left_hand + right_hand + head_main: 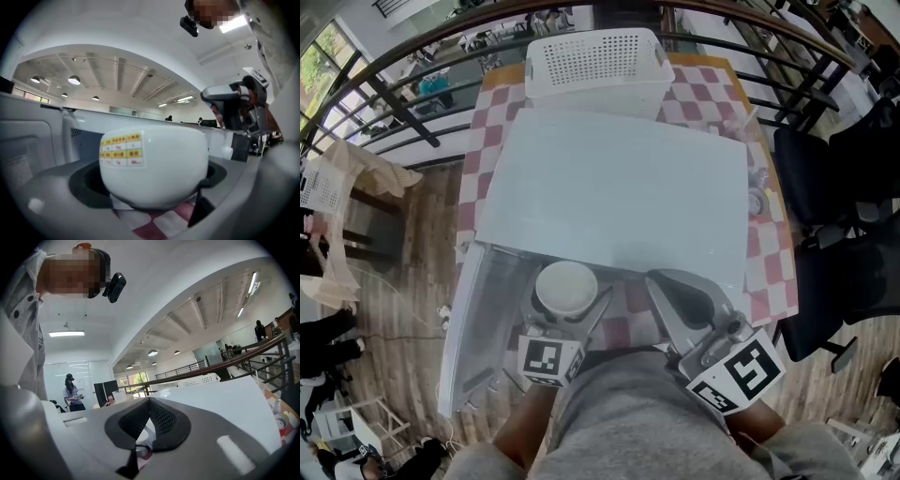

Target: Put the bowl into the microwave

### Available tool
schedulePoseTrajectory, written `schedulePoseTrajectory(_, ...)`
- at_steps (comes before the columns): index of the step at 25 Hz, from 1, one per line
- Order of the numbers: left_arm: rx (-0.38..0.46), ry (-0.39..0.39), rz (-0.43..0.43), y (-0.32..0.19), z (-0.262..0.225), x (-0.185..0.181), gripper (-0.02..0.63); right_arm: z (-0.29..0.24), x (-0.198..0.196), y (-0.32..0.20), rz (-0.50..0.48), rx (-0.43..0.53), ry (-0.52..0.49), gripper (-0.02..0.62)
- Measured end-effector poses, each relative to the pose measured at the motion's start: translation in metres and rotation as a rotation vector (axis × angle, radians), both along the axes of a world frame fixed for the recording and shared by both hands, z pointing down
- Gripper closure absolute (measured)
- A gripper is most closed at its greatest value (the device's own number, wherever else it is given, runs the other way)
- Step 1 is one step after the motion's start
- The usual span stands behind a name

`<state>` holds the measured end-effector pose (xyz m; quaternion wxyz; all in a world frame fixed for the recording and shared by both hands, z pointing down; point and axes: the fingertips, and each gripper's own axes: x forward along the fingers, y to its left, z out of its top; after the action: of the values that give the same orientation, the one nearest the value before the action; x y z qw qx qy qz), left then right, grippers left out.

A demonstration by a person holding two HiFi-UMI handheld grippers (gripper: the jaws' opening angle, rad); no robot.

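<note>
The left gripper (568, 294) is clamping a white bowl (566, 286) between its jaws, one pad pressing on each side of the rounded wall. In the left gripper view the bowl (154, 166) is filling the gap between the jaws, a yellow-and-white label (121, 150) is facing the camera, and red-and-white checks are showing underneath it.

Seen from the head view, the bowl is hanging upright just in front of the white microwave (619, 178), right by the front edge of the oven's top panel. The microwave door (478, 319) is standing swung open to the left, just beside the bowl. Whether the bowl's far side is already crossing into the opening is hard to judge from above.

The right gripper (670, 286) is hovering to the right of the bowl, near it but apart from it. Its dark ribbed pads (161, 420) are meeting at their far ends and nothing is sitting between them.

The microwave is standing on a table covered by a checked tablecloth (764, 253). A white perforated basket (598, 61) is sitting behind the oven, and a small item – perhaps a bottle or a can (757, 199) – is lying on the cloth at its right.
</note>
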<state>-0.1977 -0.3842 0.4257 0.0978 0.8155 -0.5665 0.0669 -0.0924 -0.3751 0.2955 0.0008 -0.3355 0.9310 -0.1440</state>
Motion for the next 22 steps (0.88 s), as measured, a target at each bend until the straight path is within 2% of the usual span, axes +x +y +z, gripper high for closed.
schedulePoseTrajectory(6,-0.036,-0.100,0.025,-0.031,0.042,0.007,0.089,-0.004,0.011,-0.001,0.022,0.003,-0.010,0.597)
schedulePoseTrajectory(9,-0.076,-0.166,0.010,-0.051,0.064,0.007,0.089,-0.005,0.017,-0.002,0.032,0.004,-0.011,0.597)
schedulePoseTrajectory(14,-0.161,-0.140,-0.051,-0.079,0.093,0.003,0.087,-0.007,0.022,0.002,0.046,0.015,-0.012,0.597)
schedulePoseTrajectory(19,-0.190,-0.196,-0.076,-0.091,0.111,0.004,0.087,-0.009,0.025,0.007,0.059,0.018,-0.023,0.597)
schedulePoseTrajectory(22,-0.223,-0.197,-0.093,-0.096,0.122,0.003,0.087,-0.009,0.026,0.008,0.059,0.019,-0.022,0.597)
